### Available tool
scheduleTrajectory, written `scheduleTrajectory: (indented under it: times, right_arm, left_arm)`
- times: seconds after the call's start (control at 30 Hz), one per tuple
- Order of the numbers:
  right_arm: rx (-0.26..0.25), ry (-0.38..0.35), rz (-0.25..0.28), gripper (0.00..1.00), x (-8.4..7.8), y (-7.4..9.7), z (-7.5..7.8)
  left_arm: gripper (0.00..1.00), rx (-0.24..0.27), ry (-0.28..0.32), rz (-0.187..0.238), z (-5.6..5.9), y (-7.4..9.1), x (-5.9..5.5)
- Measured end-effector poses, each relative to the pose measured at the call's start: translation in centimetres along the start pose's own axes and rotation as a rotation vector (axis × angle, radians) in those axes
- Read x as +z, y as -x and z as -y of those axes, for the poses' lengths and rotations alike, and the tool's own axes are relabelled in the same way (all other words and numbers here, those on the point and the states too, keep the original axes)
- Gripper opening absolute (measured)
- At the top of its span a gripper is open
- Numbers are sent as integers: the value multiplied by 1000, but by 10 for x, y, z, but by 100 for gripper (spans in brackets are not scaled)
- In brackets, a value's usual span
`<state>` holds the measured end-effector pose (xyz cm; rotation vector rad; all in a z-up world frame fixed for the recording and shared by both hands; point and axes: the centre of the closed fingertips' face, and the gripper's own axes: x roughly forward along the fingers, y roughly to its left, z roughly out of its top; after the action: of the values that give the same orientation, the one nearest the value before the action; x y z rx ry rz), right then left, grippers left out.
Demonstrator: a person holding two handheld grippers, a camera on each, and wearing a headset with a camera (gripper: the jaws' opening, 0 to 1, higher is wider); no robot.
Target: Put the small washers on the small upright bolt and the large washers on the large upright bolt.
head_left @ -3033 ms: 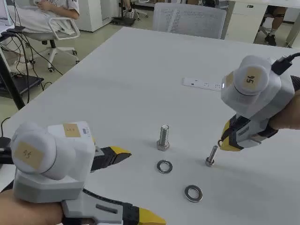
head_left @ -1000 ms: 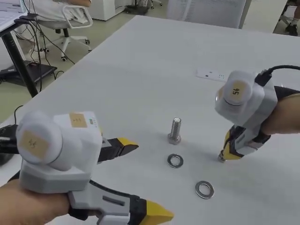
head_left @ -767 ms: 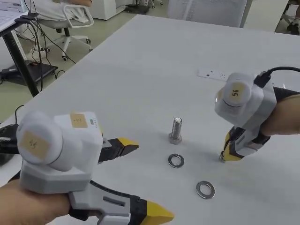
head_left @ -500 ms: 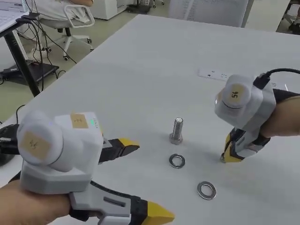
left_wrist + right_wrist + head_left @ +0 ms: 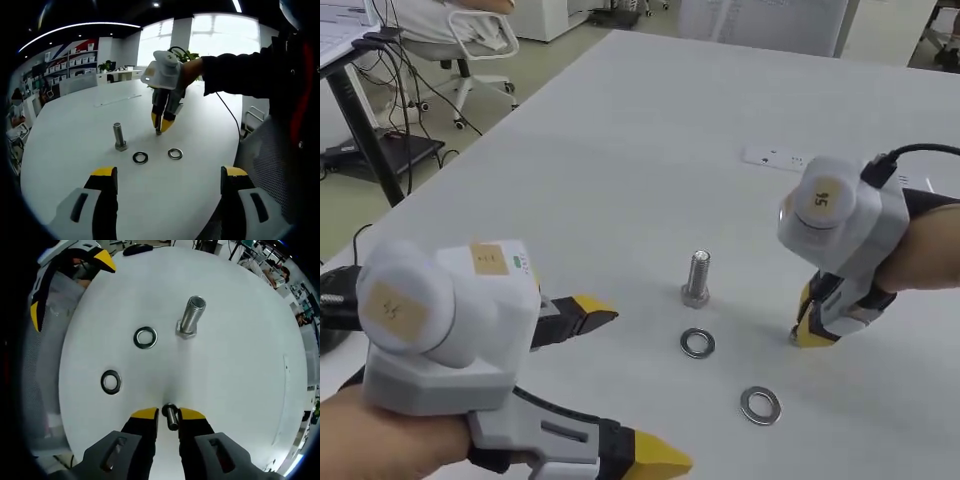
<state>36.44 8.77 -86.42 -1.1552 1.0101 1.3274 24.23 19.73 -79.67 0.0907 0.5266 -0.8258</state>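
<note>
Right gripper (image 5: 810,330) straddled the small bolt (image 5: 171,418) on the table — jaws nearly closed, grip uncertain; left gripper (image 5: 169,172) gaped wide, empty. Small-bolt step apparently ending; washers (image 5: 697,343) beside the large bolt (image 5: 696,277) likely needed lifting next

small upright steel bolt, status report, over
Left gripper open, empty. Right gripper, jaws astride small upright steel bolt, grip unclear. Two flat steel washers loose on white table near large upright steel bolt.

An office: swivel chair (image 5: 480,35), cabled desk (image 5: 342,45), long white table (image 5: 620,150).
</note>
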Motion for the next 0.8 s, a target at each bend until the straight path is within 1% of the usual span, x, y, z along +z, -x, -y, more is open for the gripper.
scheduleTrajectory:
  times: [0.27, 0.47, 0.8]
  right_arm:
    - [-15, -23, 15, 22, -6, 5, 4]
    - [-22, -42, 16, 24, -15, 6, 1]
    - [-27, -84, 18, 25, -33, 8, -6]
  left_arm:
    - [85, 0, -2, 0, 1, 0, 0]
    - [85, -2, -5, -2, 2, -1, 0]
    - [85, -7, -9, -4, 4, -1, 0]
